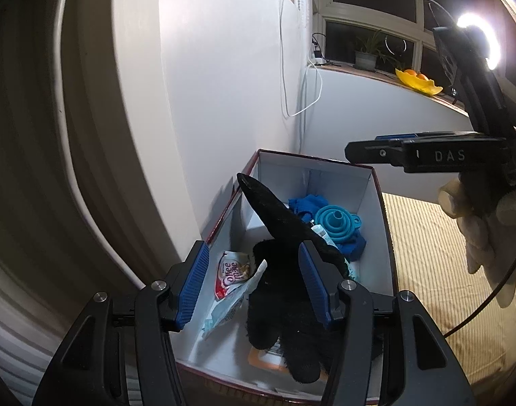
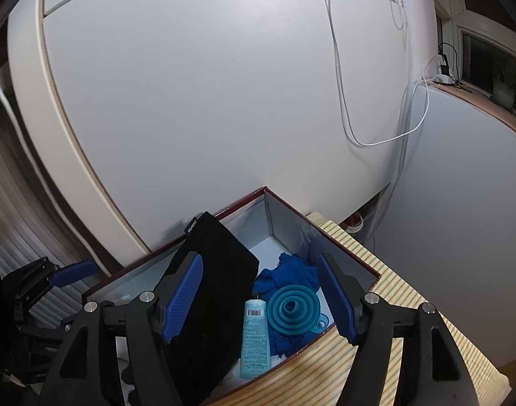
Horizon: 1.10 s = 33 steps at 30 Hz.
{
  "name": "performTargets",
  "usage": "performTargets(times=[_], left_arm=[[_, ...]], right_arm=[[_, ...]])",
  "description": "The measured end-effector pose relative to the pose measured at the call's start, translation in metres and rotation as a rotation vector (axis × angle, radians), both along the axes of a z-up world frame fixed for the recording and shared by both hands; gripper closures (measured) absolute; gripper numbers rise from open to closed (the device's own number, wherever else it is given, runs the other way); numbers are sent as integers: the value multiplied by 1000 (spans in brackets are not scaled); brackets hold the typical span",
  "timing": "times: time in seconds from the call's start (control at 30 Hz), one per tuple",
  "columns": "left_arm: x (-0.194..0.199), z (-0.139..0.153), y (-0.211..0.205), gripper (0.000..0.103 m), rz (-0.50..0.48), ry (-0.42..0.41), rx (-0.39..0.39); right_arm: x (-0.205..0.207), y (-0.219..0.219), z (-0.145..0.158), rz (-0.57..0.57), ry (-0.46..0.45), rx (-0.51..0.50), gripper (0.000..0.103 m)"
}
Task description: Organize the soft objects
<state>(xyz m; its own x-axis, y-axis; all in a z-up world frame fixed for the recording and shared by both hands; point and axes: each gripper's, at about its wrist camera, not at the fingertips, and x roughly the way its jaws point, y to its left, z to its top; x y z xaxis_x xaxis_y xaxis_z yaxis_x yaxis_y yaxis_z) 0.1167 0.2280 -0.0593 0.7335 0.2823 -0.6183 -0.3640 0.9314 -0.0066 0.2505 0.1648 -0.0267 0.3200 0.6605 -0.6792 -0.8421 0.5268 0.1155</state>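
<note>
Left gripper [image 1: 254, 286] hangs half open over the white-lined red cardboard box [image 1: 376, 203], its pads clear of the black fuzzy cloth [image 1: 285, 304] below. Right gripper [image 2: 258, 299] gapes empty; beneath it a teal collapsible funnel [image 2: 290, 309], beyond that a blue rag [image 2: 288, 274].

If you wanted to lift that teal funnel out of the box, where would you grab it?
Probably from above, by the teal funnel's rim or its raised spout. It lies flat, spout up, on the blue cloth, so the stepped rings offer an edge. The light blue tube sits close on one side, so coming from the box's open top avoids it.
</note>
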Motion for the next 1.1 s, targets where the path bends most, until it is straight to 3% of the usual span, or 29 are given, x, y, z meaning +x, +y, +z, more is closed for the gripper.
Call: performTargets(times=[0.23, 0.53, 0.83, 0.97, 1.1], left_arm=[[-11, 2, -2, 43, 15, -11, -11], [-38, 12, -19, 37, 29, -49, -20], [-74, 19, -54, 37, 38, -86, -6], [-92, 21, -69, 29, 46, -110, -10], [-107, 24, -81, 29, 53, -128, 2]], right_arm=[[-15, -14, 5, 0, -28, -8, 27], [-48, -53, 9, -20, -50, -6, 26], [-114, -98, 17, -23, -117, 8, 26], [-135, -119, 18, -25, -97, 43, 25], [-159, -142, 18, -56, -141, 43, 20]])
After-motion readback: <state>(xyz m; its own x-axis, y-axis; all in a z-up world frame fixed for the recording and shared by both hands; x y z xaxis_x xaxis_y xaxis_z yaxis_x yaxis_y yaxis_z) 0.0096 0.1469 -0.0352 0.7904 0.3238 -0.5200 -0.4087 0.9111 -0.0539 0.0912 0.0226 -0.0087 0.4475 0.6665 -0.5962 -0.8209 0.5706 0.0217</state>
